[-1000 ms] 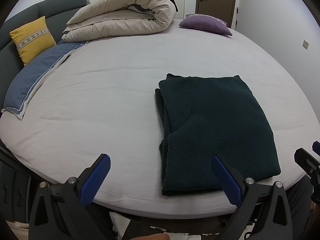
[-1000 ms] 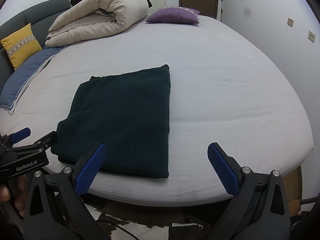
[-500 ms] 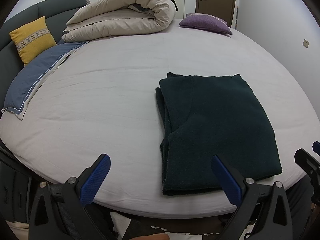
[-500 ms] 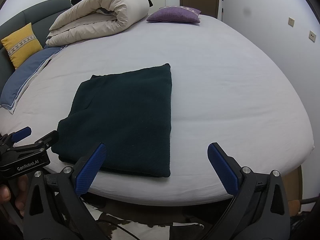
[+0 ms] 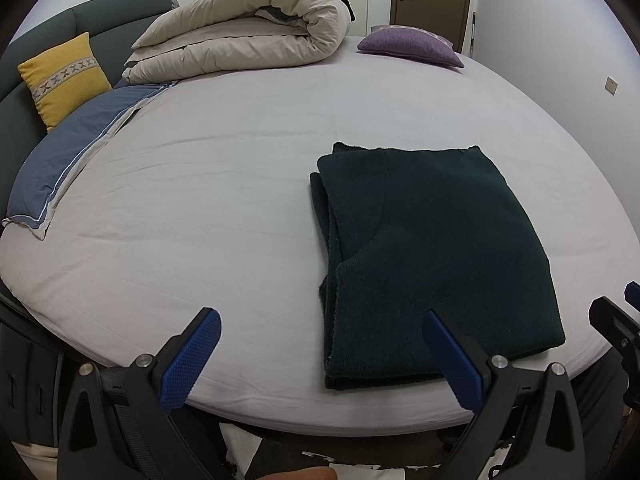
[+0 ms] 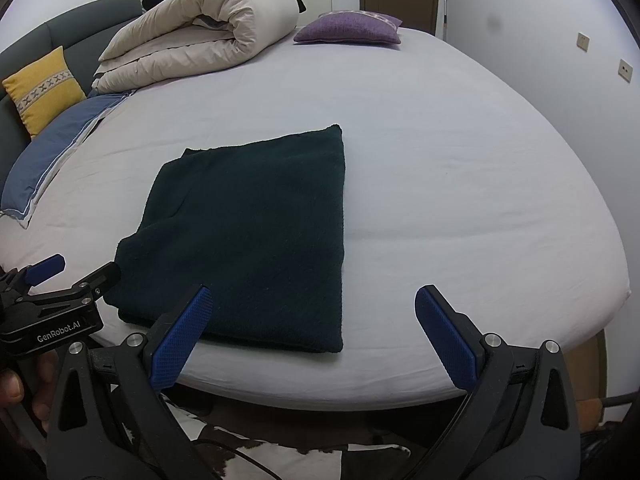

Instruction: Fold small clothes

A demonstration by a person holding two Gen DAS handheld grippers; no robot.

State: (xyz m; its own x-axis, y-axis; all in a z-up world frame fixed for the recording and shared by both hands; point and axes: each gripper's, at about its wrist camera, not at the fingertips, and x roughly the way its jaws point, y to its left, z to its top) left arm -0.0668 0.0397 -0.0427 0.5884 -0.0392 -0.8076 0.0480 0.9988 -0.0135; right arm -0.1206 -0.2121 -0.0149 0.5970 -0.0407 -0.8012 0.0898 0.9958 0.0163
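Dark green garment (image 5: 432,256) folded flat near the front edge of the bed (image 5: 224,184); left tool (image 5: 320,354) spread wide, holding nothing, hovering at that edge; right tool (image 6: 314,334) likewise spread and empty, left fingertip (image 6: 182,338) over the garment's near hem.

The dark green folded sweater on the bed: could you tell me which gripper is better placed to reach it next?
Probably the left gripper: its open fingers frame the dark green folded sweater's layered edge. The right gripper, also open, mostly faces bare bed sheet.
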